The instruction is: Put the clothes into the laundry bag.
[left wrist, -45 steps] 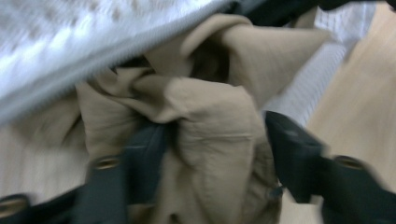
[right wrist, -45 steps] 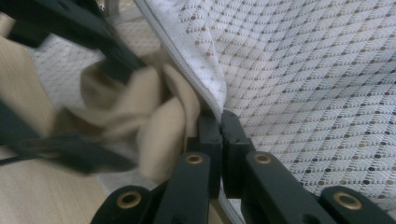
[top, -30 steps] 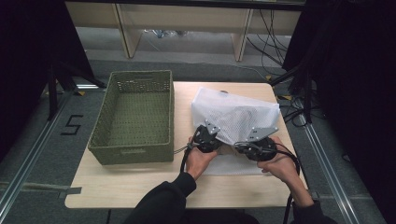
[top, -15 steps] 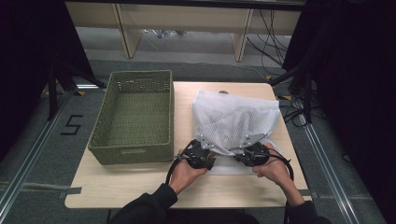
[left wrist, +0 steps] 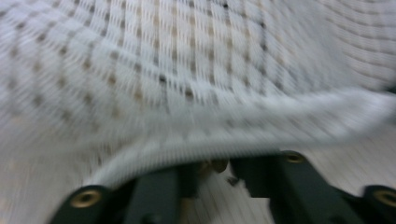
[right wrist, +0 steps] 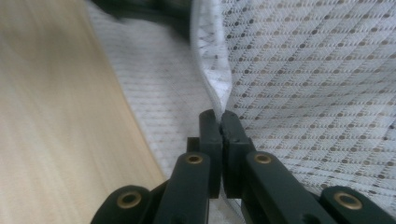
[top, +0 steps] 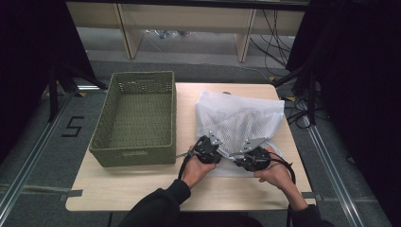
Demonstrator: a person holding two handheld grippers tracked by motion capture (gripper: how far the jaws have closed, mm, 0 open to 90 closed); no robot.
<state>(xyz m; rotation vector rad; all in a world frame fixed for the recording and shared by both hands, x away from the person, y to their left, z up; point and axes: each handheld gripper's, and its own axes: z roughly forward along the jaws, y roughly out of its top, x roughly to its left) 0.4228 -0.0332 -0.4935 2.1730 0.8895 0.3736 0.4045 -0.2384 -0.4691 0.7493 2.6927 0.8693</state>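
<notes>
Grip change at bag hem: left lets go, right hangs on

Hands sit at the near edge of the table [top: 118, 189], w/ both grippers at the near hem of the white mesh bag [top: 239, 118]. Left gripper [left wrist: 212, 170] has just been opening: its jaws stand apart now, a gap between them, and the bag's thick hem [left wrist: 243, 140] arches over the tips rather than being pinched (blur makes it hard to rule out a light touch). Right gripper [right wrist: 219, 119] is pressed together on a fold of the hem, which rises straight up from the pads. Compared w/ a second ago, both hands have come back toward the near edge and lower, and the bag lies flatter and more spread on the tabletop. Judgement: left looks to be re-gripping or freeing its corner, so the bag hangs on the right pinch alone; next step prob. a fresh left grab to open or lift the mouth.

Farther off, green woven basket [top: 135, 118] stands left of the bag, just beside it, not touching as far as I can tell.

Hard to read:
- left gripper view is smeared, so exact hem contact is unclear
- whether anything is inside the bag: cannot tell thru the mesh
- bag's near edge is covered by the grippers in the high view
- person's forearms cut off at bottom of frame
</notes>
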